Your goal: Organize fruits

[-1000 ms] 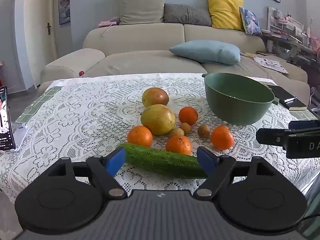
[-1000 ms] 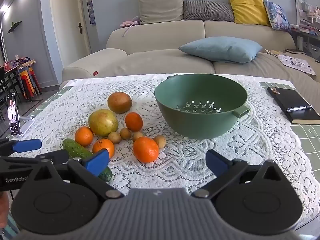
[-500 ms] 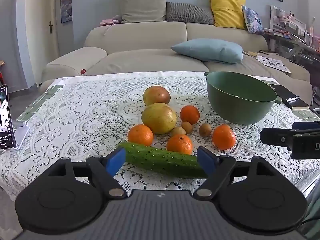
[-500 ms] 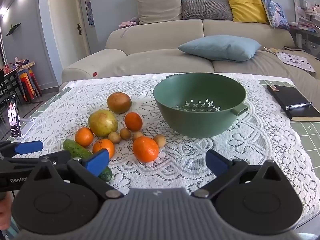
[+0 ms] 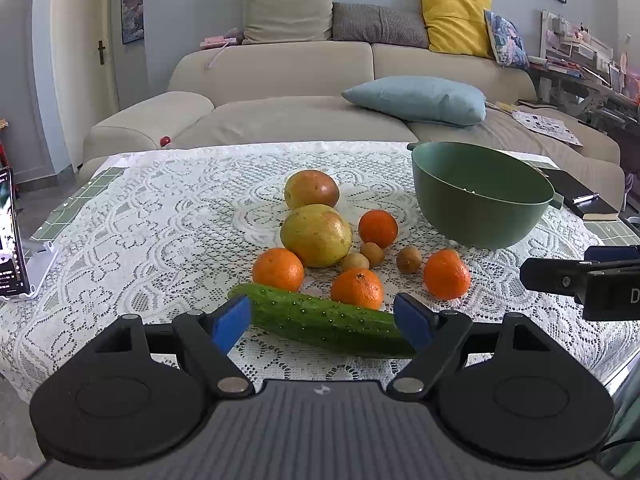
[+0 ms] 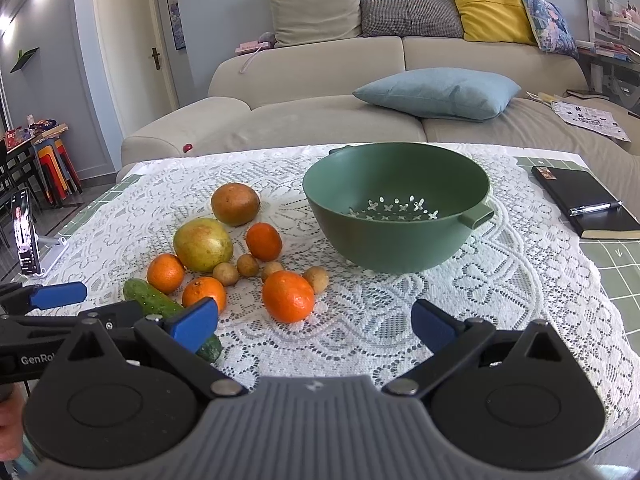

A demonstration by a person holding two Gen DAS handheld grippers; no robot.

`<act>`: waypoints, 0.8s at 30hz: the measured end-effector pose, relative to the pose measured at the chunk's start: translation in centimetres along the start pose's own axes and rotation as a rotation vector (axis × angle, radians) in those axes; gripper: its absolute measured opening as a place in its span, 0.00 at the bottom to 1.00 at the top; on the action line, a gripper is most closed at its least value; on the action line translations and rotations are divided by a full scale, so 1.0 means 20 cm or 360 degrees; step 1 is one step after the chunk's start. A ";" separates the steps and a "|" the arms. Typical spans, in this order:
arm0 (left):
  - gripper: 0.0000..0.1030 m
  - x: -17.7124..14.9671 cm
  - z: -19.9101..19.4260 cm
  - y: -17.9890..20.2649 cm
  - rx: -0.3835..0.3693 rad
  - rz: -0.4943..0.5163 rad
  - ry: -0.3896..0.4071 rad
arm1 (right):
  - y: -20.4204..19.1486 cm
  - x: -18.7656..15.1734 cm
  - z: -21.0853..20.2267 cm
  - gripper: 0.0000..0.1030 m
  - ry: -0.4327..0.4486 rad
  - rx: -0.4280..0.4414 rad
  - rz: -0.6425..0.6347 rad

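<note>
the left gripper [image 5: 322, 320] sits low in the frame of its own view with its blue fingers [image 5: 231, 323] spread wide, holding nothing; the cucumber [image 5: 324, 320] lies on the lace cloth [image 5: 160, 224] just past them, slanting from centre-left down toward the lower right, and whether the tips touch it cannot be told. above the cucumber in that frame are three oranges [image 5: 278, 269] in a loose row, with a fourth orange [image 5: 378, 228] higher up, right of centre. a big yellow-green mango [image 5: 316, 235] sits at the middle and a redder mango [image 5: 311, 189] just above it. small brown round fruits [image 5: 408, 259] lie scattered between the oranges. the green colander bowl [image 5: 480, 220] stands at the right of the frame, apart from the fruit

in the right wrist view the right gripper [image 6: 314, 320] is also wide apart and empty, low in the frame above the cloth, with one orange just beyond its gap. the bowl's inside shows only its drain holes. a black notebook [image 6: 580, 200] with a pen [image 6: 595, 208] on it lies at the right edge of the counter [image 6: 612, 264]. a phone [image 6: 25, 236] on a stand is propped at the far left. the left gripper's fingers reach in from the lower left over the cucumber's near end
</note>
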State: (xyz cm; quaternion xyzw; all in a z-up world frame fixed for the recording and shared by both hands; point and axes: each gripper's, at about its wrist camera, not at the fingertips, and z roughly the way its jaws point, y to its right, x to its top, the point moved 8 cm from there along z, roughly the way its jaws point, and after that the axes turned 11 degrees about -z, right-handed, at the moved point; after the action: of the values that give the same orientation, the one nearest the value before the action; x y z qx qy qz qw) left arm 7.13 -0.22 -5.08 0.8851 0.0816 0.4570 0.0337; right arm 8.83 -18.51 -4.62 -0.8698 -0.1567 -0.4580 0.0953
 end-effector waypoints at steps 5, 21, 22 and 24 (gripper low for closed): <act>0.92 0.00 0.00 0.00 0.0002 -0.0001 -0.0001 | 0.00 0.00 0.00 0.96 -0.0002 0.0000 0.0005; 0.92 0.00 -0.01 -0.01 0.0005 -0.0009 -0.0004 | 0.00 -0.01 0.01 0.96 -0.0010 -0.0005 -0.0004; 0.92 0.00 -0.01 -0.01 0.0005 -0.0009 -0.0004 | 0.00 -0.01 0.01 0.96 -0.0010 -0.0005 -0.0004; 0.92 0.00 -0.01 -0.01 0.0007 -0.0008 -0.0006 | 0.00 -0.01 0.01 0.96 -0.0010 -0.0005 -0.0004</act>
State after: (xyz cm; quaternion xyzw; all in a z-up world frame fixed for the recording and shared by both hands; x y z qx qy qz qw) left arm 7.00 -0.12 -5.06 0.8858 0.0848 0.4551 0.0332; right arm 8.93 -18.48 -4.82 -0.8712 -0.1575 -0.4556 0.0929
